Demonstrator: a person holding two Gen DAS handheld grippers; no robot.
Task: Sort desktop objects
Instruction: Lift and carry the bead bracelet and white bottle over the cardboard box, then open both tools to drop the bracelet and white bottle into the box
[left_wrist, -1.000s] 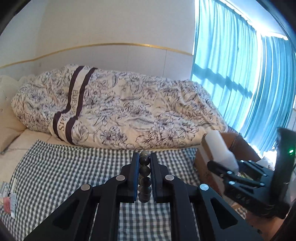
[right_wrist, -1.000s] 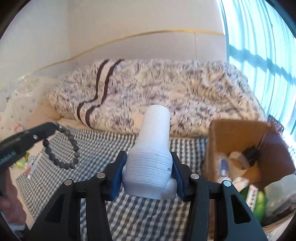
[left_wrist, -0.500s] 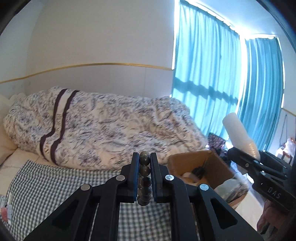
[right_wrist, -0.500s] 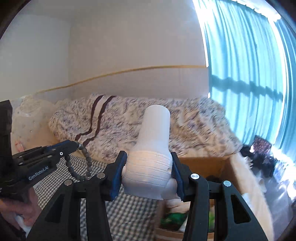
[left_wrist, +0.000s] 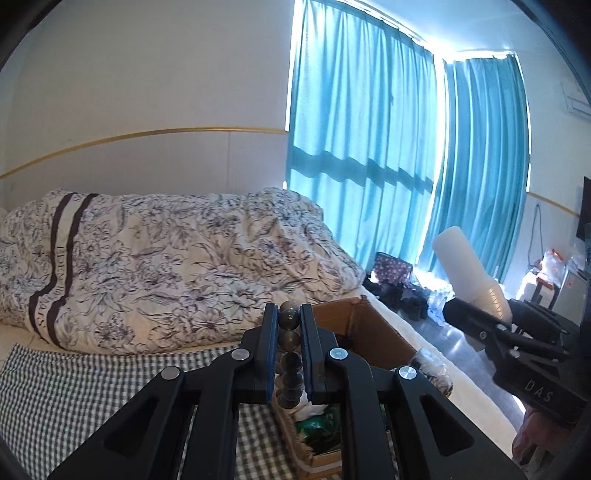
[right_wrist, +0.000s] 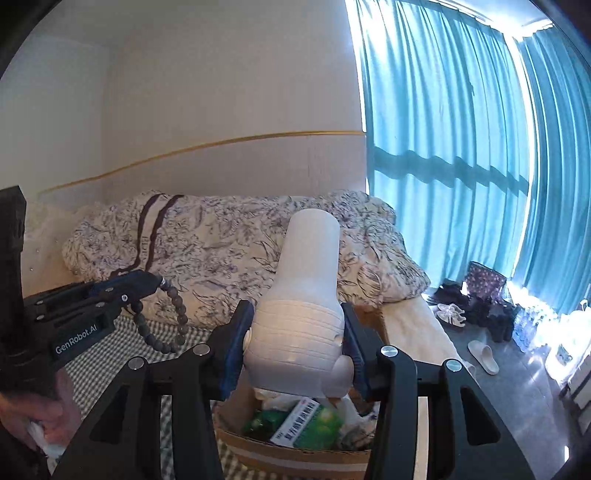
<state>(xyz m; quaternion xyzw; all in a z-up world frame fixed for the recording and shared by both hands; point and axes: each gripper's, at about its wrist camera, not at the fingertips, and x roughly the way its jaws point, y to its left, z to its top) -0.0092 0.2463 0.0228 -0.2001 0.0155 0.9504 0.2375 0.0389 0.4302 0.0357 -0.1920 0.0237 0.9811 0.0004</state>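
Note:
My left gripper (left_wrist: 289, 317) is shut on a dark bead bracelet (left_wrist: 289, 354), whose loop hangs below the fingers; the right wrist view shows that bracelet (right_wrist: 162, 325) dangling from the left gripper (right_wrist: 157, 282). My right gripper (right_wrist: 297, 321) is shut on a white bottle (right_wrist: 303, 314) with a ribbed lower body, its neck pointing forward and up. The left wrist view shows the same white bottle (left_wrist: 467, 269) held at the right. A brown cardboard box (right_wrist: 295, 459) sits under the right gripper, its far flap (left_wrist: 354, 317) beyond my left fingers.
The box holds a green medicine carton (right_wrist: 306, 424) and other packets. It stands on a green checked cloth (left_wrist: 66, 398) over the bed. A floral duvet (left_wrist: 166, 266) lies behind. Teal curtains (right_wrist: 461, 147) fill the right. Shoes and slippers (right_wrist: 480, 354) lie on the floor.
Both grippers have swung right and risen, each keeping its grip. The cardboard box has come beneath them, and the curtains and floor have come into view.

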